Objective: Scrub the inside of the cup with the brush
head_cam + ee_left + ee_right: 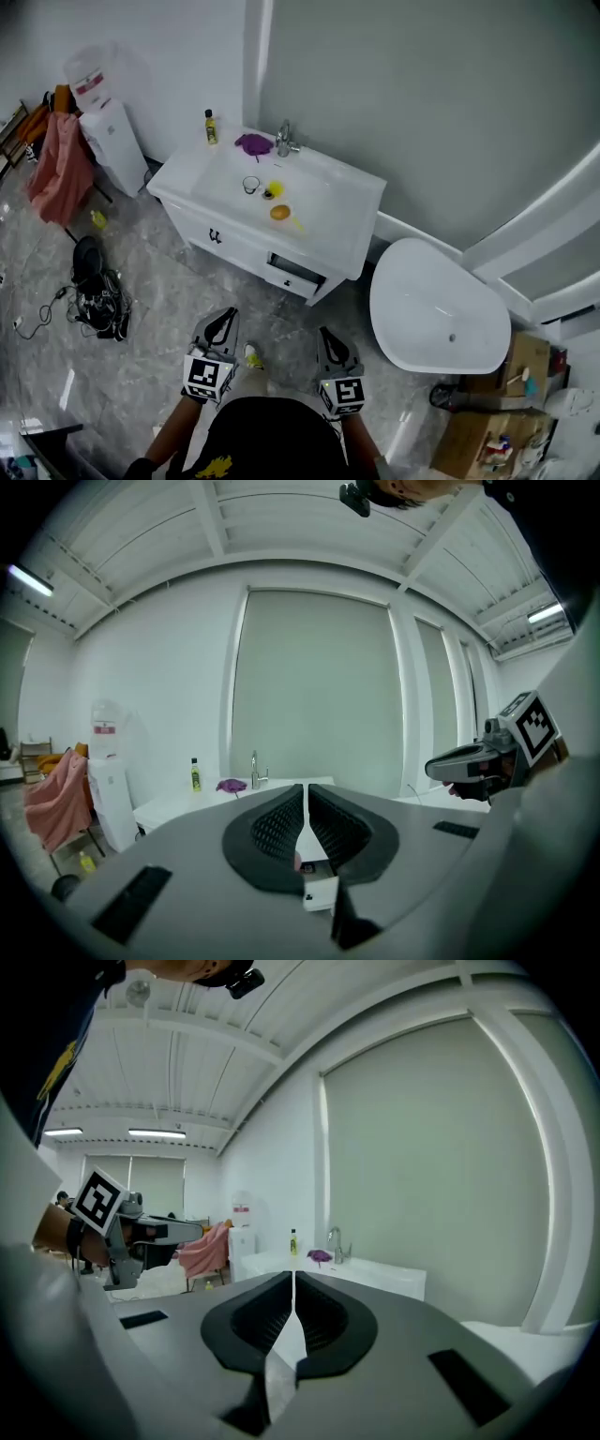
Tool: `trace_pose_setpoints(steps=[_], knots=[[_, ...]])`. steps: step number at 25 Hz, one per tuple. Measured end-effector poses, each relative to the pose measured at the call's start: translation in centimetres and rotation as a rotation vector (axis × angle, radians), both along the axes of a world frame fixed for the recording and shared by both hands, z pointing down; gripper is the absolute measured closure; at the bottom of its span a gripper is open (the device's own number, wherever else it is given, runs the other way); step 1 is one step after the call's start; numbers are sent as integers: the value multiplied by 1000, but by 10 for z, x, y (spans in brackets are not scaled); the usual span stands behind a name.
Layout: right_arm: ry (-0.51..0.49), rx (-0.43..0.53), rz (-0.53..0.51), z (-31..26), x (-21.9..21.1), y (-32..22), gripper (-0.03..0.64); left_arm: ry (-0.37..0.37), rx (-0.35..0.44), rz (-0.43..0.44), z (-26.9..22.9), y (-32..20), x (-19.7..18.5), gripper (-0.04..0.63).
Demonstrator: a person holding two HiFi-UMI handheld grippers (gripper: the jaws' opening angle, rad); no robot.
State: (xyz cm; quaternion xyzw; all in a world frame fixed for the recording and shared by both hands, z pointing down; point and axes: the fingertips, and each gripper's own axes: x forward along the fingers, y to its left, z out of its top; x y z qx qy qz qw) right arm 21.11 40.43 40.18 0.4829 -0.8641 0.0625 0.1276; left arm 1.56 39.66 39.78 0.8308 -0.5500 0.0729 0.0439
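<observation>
Both grippers are held low in front of the person, well apart from the white washstand [349,246]. The left gripper [222,321] [306,789] has its jaws pressed together with nothing between them, and so does the right gripper [330,337] [293,1279]. The clear cup [250,185] stands near the middle of the washstand top, in front of the tap [284,141], with a yellow thing [274,188] just beside it. An orange thing [279,213] lies nearer the front edge. A purple cloth [253,143] and a bottle [211,127] sit along the back edge.
</observation>
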Motion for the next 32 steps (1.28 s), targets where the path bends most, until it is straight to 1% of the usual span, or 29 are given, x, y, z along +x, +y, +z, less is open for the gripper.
trace_pose_setpoints(steps=[2,4,6,9,12,13,16,17,21,24,27,29,30,32], knots=[[15,2,5,-5,-14,-43,581,15,17,17,1,-50,-18,565],[21,-11,31,-2,-18,-80,581,17,12,26,9,-92,-34,565],[9,-36,64,1,-24,-105,581,18,15,31,8,-120,-49,565],[-19,-83,59,8,-48,-135,581,24,28,30,-1,-143,-72,565],[-1,-125,12,24,-77,-164,583,1,-11,9,20,-162,-92,565],[9,-133,-7,29,-86,-174,583,5,-33,-6,28,-169,-98,565],[23,-152,-42,39,-104,-204,583,48,-94,-54,42,-189,-112,565],[21,-156,-47,42,-106,-216,583,44,-106,-55,47,-195,-114,565],[3,-166,-70,58,-114,-270,583,-22,-133,-56,67,-231,-127,563],[-6,-182,-89,72,-118,-322,583,-38,-151,-109,72,-271,-142,563],[-22,-196,-92,76,-114,-370,583,-44,-186,-168,73,-310,-155,563],[-44,-210,-79,81,-104,-406,583,-58,-201,-176,70,-342,-154,563],[-54,-225,-70,87,-97,-423,583,-77,-205,-168,69,-358,-148,563],[-60,-253,-54,100,-85,-455,583,-147,-214,-146,66,-388,-136,564]])
